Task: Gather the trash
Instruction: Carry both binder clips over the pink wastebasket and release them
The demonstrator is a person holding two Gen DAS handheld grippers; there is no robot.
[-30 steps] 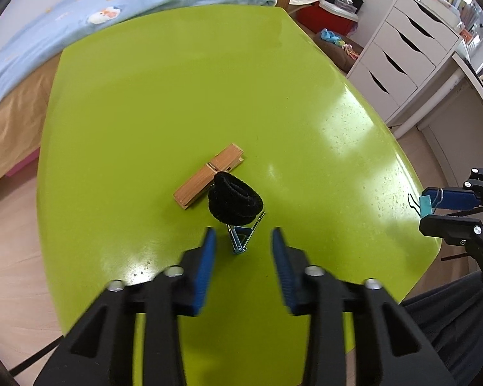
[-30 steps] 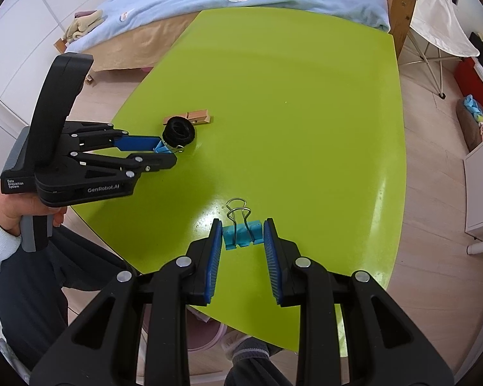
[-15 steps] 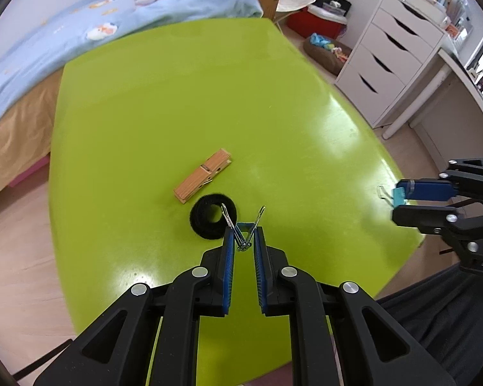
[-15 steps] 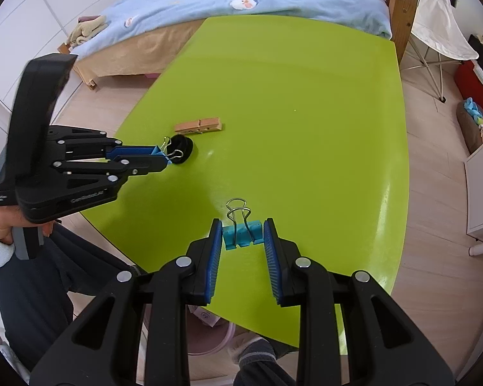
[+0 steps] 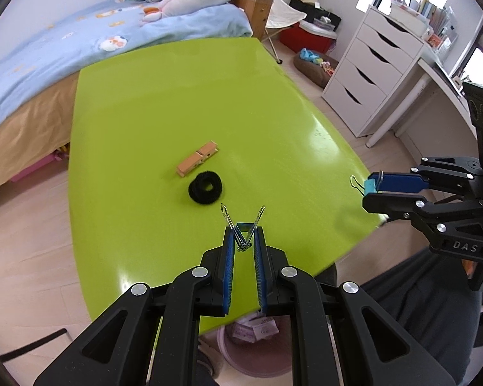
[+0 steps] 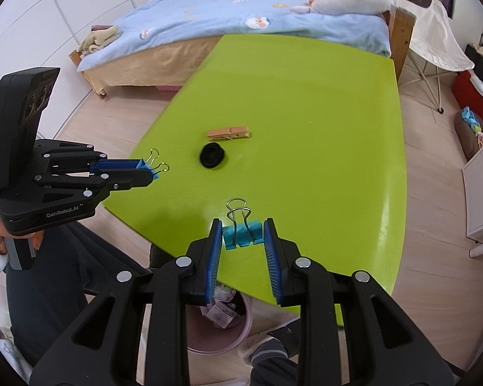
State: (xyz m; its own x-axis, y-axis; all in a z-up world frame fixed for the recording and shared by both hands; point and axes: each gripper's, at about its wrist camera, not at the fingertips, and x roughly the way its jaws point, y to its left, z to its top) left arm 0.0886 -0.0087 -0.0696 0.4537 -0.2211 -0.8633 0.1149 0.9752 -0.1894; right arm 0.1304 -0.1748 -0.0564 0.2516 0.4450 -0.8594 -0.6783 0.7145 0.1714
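Observation:
My left gripper [image 5: 244, 234] is shut on a small blue binder clip [image 5: 243, 225] and holds it above the near edge of the green table [image 5: 183, 96]; the same gripper [image 6: 151, 172] and clip [image 6: 153, 164] show at the left of the right wrist view. My right gripper [image 6: 243, 234] is shut on a larger teal binder clip [image 6: 241, 231], wire handles pointing forward; it also appears at the table's right edge [image 5: 368, 189] with its teal binder clip [image 5: 370, 186]. A black hair tie [image 5: 205, 188] and a wooden clothespin [image 5: 198, 162] lie on the table.
A pink waste bin [image 5: 254, 350] with crumpled paper stands on the floor below the table's near edge, seen also as the bin [image 6: 215, 328]. A bed [image 5: 80, 45] borders the far side. White drawers [image 5: 370, 74] stand at the right. A person's dark trousers [image 6: 67, 267] are close by.
My left gripper closed on the small blue clip beside the hair tie and lifted it off the table, pulling back. The right gripper rose and drew back a little with its teal clip.

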